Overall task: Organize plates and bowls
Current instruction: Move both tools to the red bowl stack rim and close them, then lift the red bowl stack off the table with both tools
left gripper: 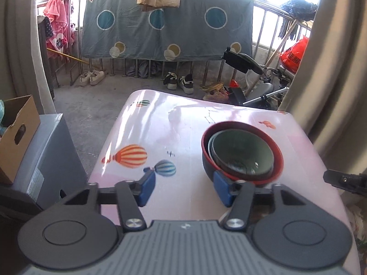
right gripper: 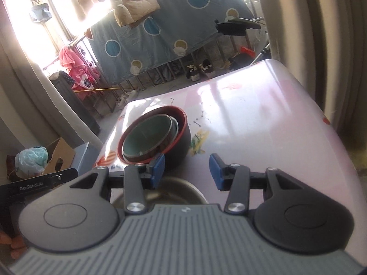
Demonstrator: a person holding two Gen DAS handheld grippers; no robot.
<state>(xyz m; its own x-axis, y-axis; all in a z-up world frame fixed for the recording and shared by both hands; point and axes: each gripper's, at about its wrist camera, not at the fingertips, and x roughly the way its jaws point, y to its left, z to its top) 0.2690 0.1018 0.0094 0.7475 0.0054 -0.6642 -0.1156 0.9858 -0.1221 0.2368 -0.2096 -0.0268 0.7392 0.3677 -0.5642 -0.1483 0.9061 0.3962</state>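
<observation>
A black bowl with a red inside stands on the pink table, with a grey-green bowl nested in it. My left gripper hovers open just in front of it with nothing between the pads; its right finger overlaps the bowl's near wall. In the right wrist view the same stack lies ahead to the left. My right gripper is open and empty, and a steel bowl sits under it, mostly hidden by the gripper body.
The pink table carries balloon prints. A cardboard box sits on a grey cabinet to the left. Curtains hang at the right. The right gripper's tip shows at the edge; the left one shows too.
</observation>
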